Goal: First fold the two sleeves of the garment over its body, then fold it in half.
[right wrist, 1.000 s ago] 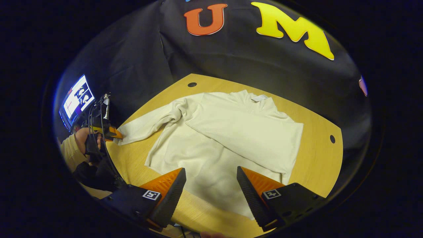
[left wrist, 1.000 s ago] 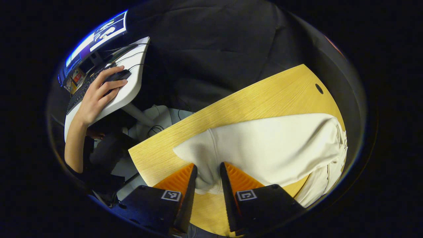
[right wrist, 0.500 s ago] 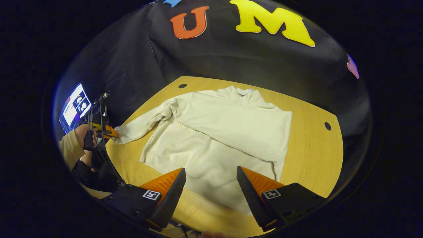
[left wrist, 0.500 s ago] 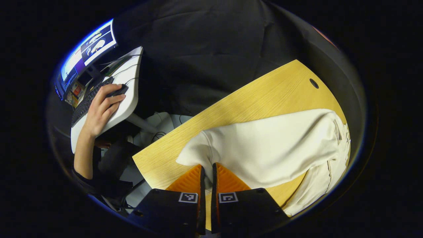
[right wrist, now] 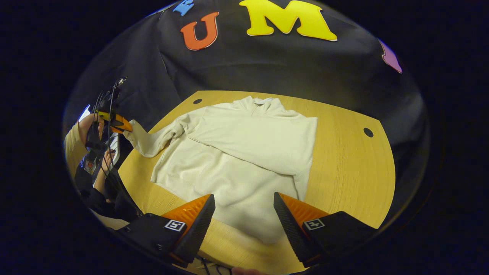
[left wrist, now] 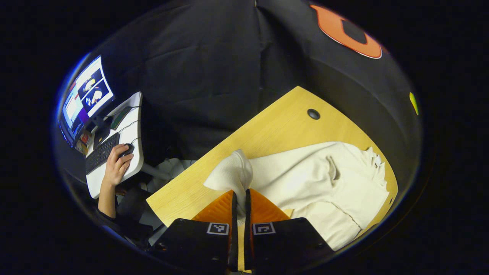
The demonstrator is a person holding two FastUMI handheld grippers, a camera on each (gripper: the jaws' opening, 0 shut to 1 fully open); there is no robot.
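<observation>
Your left gripper (left wrist: pixel 239 198) is clamped on the cuff of the garment's left sleeve (left wrist: pixel 233 173), lifted at nine o'clock of the cream garment (right wrist: pixel 237 152) spread on the wooden table (right wrist: pixel 344 168), while your right gripper (right wrist: pixel 244 208) hangs wide open, empty, over its hem.

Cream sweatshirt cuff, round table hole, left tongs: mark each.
Cream sweatshirt cuff (left wrist: pixel 232 172), left gripper view: lifted end.
Round table hole (left wrist: pixel 313 114), left gripper view: its centre.
Left tongs (left wrist: pixel 240 206), left gripper view: between fingertips.
</observation>
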